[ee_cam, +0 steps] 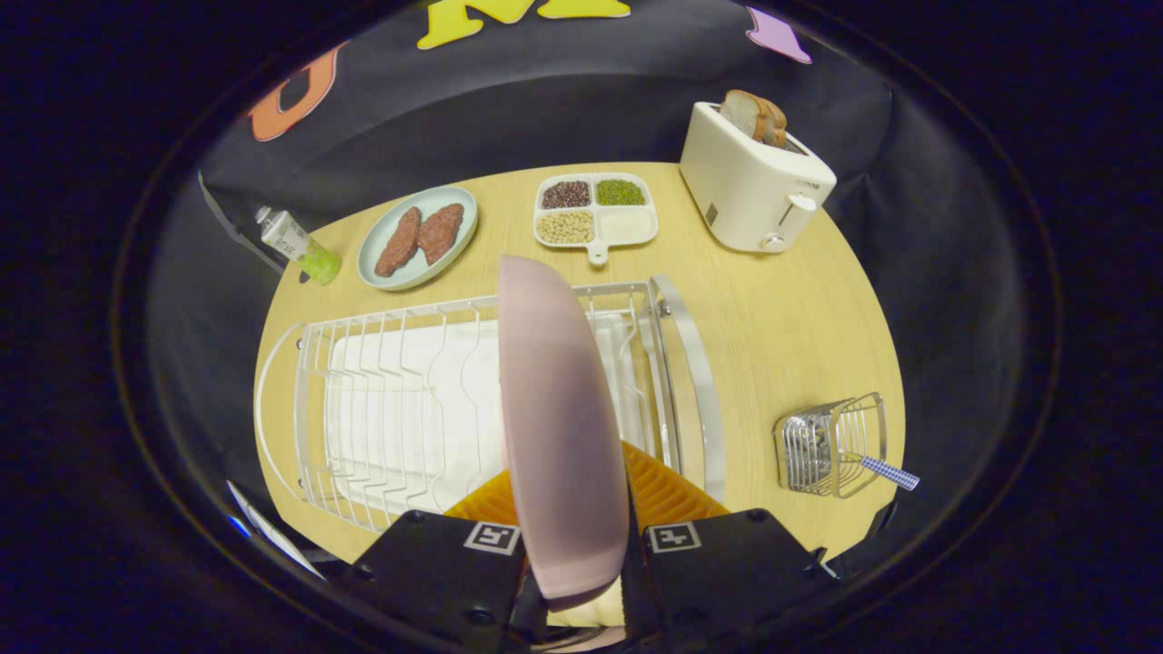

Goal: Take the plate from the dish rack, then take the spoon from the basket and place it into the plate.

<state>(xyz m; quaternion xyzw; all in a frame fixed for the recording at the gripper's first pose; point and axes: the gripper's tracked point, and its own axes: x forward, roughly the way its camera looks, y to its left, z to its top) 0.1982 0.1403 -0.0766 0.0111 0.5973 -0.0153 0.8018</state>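
Between the gripper (pixel 574 559) fingers: pink plate (pixel 554 418), pinched on edge, upright over dish rack (pixel 400 400). Plate not yet set on desk (pixel 781 327). Spoon (pixel 886 470) in basket (pixel 831 445), well apart, untouched. Est. approx. 1/3 done.

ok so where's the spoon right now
In the gripper view the spoon sits in the small wire basket on the table, right of the dish rack, its checked handle sticking out; the claw grips the pink plate.
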